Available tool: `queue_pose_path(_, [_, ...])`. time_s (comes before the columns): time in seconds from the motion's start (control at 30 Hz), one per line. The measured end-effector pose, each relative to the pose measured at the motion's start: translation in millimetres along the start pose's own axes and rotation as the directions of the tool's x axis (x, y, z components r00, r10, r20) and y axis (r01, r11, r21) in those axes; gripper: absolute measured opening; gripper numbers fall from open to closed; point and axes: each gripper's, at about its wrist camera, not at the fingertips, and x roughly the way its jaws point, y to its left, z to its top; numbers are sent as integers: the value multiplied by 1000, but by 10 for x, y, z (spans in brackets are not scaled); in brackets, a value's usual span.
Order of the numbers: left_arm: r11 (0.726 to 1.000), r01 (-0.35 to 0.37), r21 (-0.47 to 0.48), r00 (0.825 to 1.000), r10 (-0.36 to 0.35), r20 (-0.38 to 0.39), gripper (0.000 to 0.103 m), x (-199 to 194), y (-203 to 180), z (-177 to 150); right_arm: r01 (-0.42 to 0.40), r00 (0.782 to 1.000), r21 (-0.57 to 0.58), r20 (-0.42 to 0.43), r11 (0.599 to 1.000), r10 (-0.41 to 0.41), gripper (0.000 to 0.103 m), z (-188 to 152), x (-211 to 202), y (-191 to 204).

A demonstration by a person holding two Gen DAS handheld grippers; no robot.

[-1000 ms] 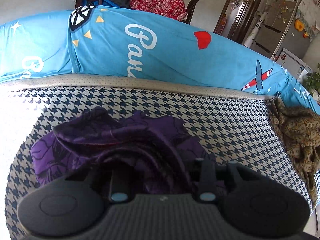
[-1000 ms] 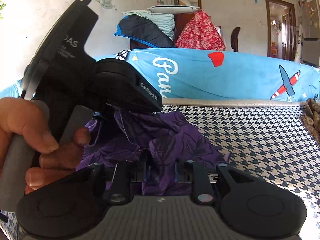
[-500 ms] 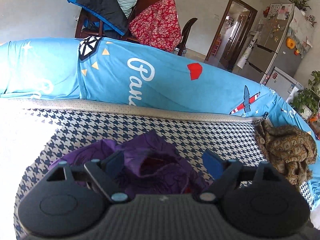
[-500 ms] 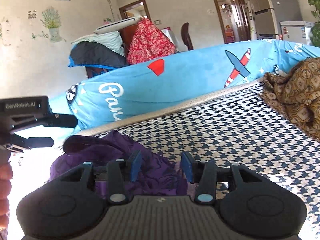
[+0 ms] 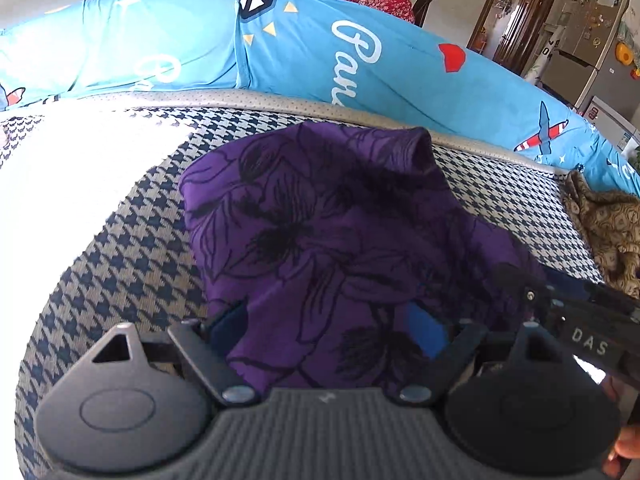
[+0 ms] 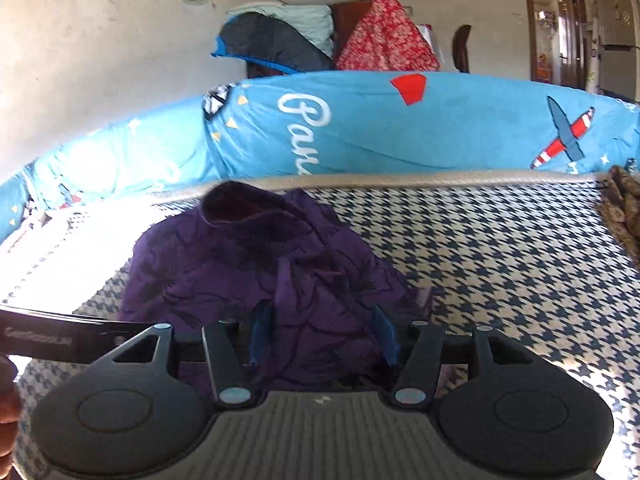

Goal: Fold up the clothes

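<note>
- Two tools are at work here: the left tool [image 5: 326,336] and the right tool [image 6: 322,334], side by side at the near end of the purple top [image 5: 320,216].
- Both tools have their blue pads spread apart, with purple cloth lying in the gap between them. Neither one looks like it is pinching the cloth.
- The purple top lies in a bunched heap on the checked bed [image 5: 120,248], just in front of the long blue cushion [image 5: 304,44]. Its far end stands up in a little hump.
- We think the step now is to get a good hold of the near edge, so we can pull the top out flat.
- To do this well, we should close each tool on only one layer of cloth, right at the edge, not on a thick wad.
- We should keep the two tools a bit apart from each other, so the edge stretches straight between them.
- Then we should lift a little and pull slowly, so the hump at the far end smooths down.
- The brown cloth [image 5: 604,232] sits far off at the right edge of the bed, so it should not get in our way.
- Bright sun washes out the left part of the bed, so we cannot see much there.
</note>
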Motion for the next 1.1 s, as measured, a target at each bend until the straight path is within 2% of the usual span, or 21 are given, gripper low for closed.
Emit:
queue_pose_path(0.07, [1000, 0, 3, 1000, 0, -17, 86, 9, -7, -66, 37, 998, 50, -53, 998, -34, 54, -35, 73, -113])
queue_pose_path(0.17, [1000, -7, 4, 999, 7, -31, 89, 33, -15, -162, 54, 992, 130, -118, 990, -39, 54, -98, 146, -272])
queue_pose_path(0.4, [1000, -23, 11, 998, 24, -54, 98, 112, -29, -328, 117, 979, 155, -187, 981, -87, 57, -192, 194, -309])
queue_pose_path(0.5, [1000, -27, 3, 998, 27, -57, 102, 140, -17, -373, 153, 976, 156, -179, 976, -124, 58, -169, 164, -284])
queue_pose_path(0.7, [998, -37, 45, 998, 39, -42, 101, 31, -85, -370, 225, 973, 137, -77, 965, -216, 58, -32, -47, -266])
queue_pose_path(0.83, [997, -39, 66, 999, 41, -30, 101, -35, -130, -360, 145, 989, 194, 7, 970, -149, 58, 49, -176, -313])
queue_pose_path(0.9, [998, -32, 58, 999, 34, -31, 101, -61, -121, -351, 106, 993, 178, 38, 978, -114, 58, 90, -198, -252])
queue_pose_path(1.1, [995, -65, 76, 997, 68, -36, 101, -107, -116, -329, -28, 999, 109, 43, 994, 24, 57, 148, -119, 3])
